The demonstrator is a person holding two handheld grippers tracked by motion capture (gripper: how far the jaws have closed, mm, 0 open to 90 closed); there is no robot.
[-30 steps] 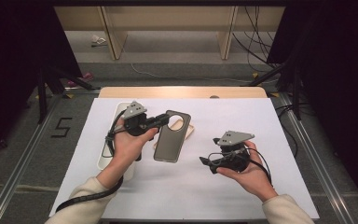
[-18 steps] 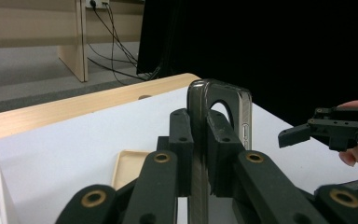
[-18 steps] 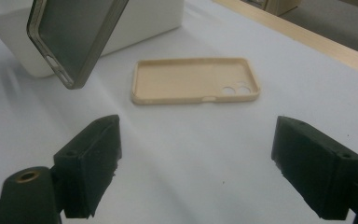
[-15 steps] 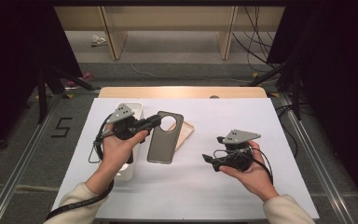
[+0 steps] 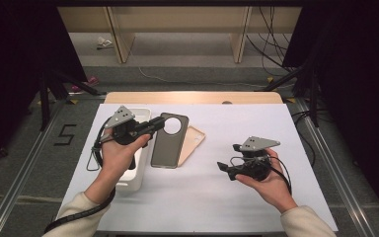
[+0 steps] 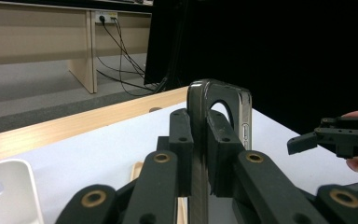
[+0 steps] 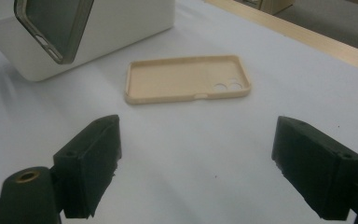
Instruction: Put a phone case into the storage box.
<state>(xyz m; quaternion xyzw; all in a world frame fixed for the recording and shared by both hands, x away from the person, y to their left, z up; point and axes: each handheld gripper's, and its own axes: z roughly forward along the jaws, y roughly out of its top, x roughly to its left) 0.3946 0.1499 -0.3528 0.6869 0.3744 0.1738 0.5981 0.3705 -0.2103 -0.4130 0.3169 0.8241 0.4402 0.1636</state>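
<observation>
**Jaws clamped on the dark case, white bin just beside**

Jaws of the left gripper [image 5: 153, 126] pinch the dark phone case [image 5: 169, 140] by its edge in the high view, lifted near the white bin [image 5: 140, 116]; a level carry over the rim suits the drop. The right gripper [image 5: 226, 169] waits apart.

Left gripper view: the case [image 6: 200, 140] stands on edge between the jaws, its lower half cut off.

Right gripper view: its jaws gape, holding nothing, above the counter [image 7: 191, 154], facing the beige case [image 7: 186, 84]; the bin's inside stays hidden.
</observation>
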